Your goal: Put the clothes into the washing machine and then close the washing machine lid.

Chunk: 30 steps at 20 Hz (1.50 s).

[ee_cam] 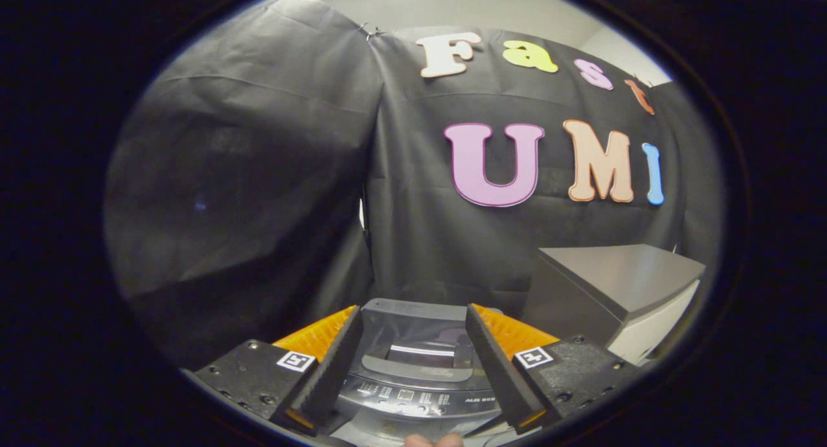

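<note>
- My gripper (413,360) is spread wide, fingers well apart, nothing between the pads, nothing touched.
- Each finger carries a small square marker tag on its base block.
- Washing machine (413,376) sits directly below and ahead of me, a top-loader, seen in the gap between my two fingers.
- Its lid (413,321) looks tinted and see-through; it appears to lie down over the tub opening, though the fingers hide its side edges, so I cannot be sure it is fully seated.
- A pale handle bar shows through or on the lid, across the middle of the gap.
- Control panel (420,398) runs along the machine's near edge, a curved dark strip with small buttons, closest to me and just under the finger bases.
- Fingertips of a hand (434,440) peek in at the very near edge, below the panel.
- Clothes: I cannot make out any here, neither in the tub nor around the machine.
- Grey cabinet (614,292) stands beside the machine's right side, flat top higher than the lid, pale front face.
- Black cloth wall (258,176) hangs behind both machine and cabinet.
</note>
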Tool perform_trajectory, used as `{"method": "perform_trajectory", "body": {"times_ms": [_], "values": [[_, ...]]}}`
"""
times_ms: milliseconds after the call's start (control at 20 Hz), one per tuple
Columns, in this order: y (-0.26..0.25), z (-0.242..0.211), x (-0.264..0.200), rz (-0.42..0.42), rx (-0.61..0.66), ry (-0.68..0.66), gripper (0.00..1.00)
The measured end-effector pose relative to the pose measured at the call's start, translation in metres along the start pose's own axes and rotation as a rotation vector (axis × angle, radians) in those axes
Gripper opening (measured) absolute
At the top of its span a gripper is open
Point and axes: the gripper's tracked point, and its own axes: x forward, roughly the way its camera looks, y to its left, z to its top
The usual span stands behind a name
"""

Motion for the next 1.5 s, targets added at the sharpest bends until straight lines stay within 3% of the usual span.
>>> {"method": "perform_trajectory", "body": {"times_ms": [350,900,1500], "values": [[0.001,0.014,-0.008,-0.042,0.085,-0.059,0.97],[-0.018,0.029,-0.019,-0.104,0.048,-0.124,0.97],[-0.007,0.035,-0.016,-0.078,0.103,-0.152,0.97]]}}
